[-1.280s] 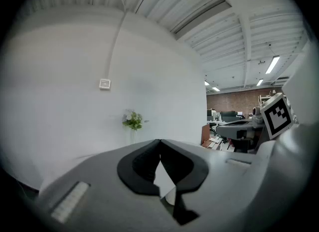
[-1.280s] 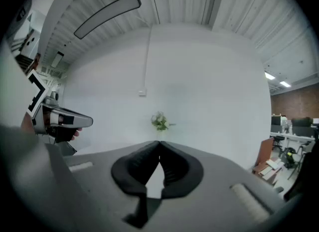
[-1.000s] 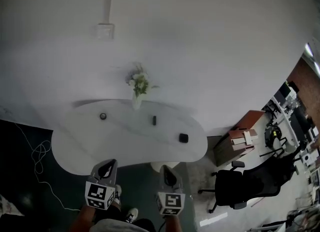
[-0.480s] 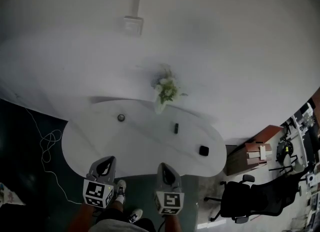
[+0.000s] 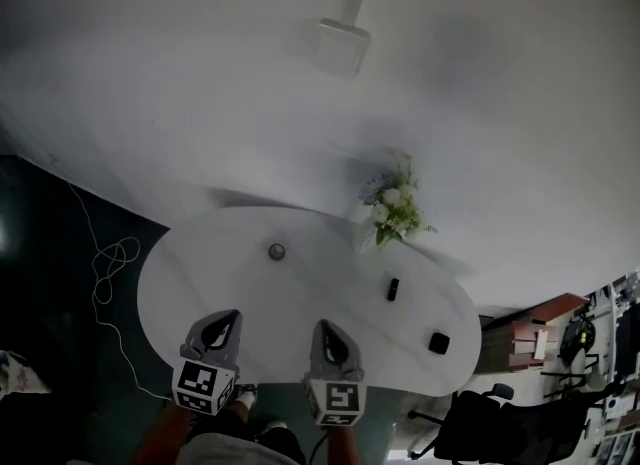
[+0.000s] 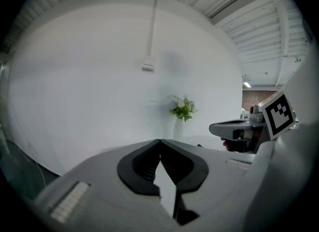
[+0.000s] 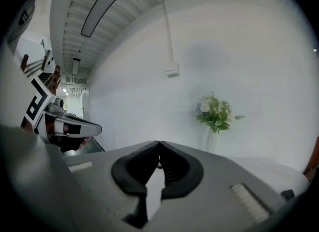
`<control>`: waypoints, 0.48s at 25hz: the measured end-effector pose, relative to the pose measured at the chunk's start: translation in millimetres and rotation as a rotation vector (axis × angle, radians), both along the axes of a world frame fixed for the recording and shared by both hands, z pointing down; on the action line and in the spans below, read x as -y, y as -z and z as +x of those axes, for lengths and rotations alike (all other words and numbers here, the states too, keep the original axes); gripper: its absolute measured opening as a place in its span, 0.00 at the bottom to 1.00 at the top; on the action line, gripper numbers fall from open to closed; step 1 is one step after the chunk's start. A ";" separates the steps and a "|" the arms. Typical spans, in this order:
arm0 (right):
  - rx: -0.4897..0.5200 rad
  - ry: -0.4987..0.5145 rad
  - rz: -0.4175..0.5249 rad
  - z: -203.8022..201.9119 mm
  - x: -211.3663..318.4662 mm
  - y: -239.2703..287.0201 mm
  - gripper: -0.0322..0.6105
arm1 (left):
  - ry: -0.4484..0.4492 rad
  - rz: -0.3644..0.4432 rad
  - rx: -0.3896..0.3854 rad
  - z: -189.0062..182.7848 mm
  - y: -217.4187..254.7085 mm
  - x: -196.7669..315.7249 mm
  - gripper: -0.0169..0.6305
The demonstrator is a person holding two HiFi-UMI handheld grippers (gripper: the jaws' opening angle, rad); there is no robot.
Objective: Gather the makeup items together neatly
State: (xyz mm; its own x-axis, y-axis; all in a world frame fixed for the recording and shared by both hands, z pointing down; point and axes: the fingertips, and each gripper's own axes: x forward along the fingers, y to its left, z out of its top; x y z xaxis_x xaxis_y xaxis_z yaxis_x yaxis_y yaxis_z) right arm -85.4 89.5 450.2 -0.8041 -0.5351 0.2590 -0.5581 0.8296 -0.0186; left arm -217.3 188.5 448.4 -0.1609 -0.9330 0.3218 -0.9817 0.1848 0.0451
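Three small makeup items lie apart on the white oval table [image 5: 220,283]: a round dark-rimmed compact [image 5: 277,251] at the back left, a slim dark tube [image 5: 393,289] right of centre, and a black squarish case [image 5: 439,343] near the right end. My left gripper [image 5: 224,319] and right gripper [image 5: 326,330] hover side by side over the table's near edge, both shut and empty. The jaw tips meet in the left gripper view [image 6: 160,141] and in the right gripper view [image 7: 159,143].
A white vase of green and white flowers [image 5: 392,208] stands at the table's back edge against the white wall. A white cable [image 5: 105,273] trails on the dark floor at the left. A black office chair [image 5: 520,423] and a brown cabinet [image 5: 525,333] stand to the right.
The view has swung left and tilted, so the table and items now sit further right and lower. Both grippers stay shut at the near edge.
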 end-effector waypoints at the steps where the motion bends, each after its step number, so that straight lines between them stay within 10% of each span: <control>1: -0.004 0.010 -0.004 -10.0 4.7 -2.5 0.06 | 0.001 -0.003 -0.003 -6.8 -2.4 5.1 0.04; 12: -0.076 0.062 -0.056 -91.2 54.4 -49.4 0.06 | 0.021 -0.058 -0.052 -72.9 -42.6 46.7 0.04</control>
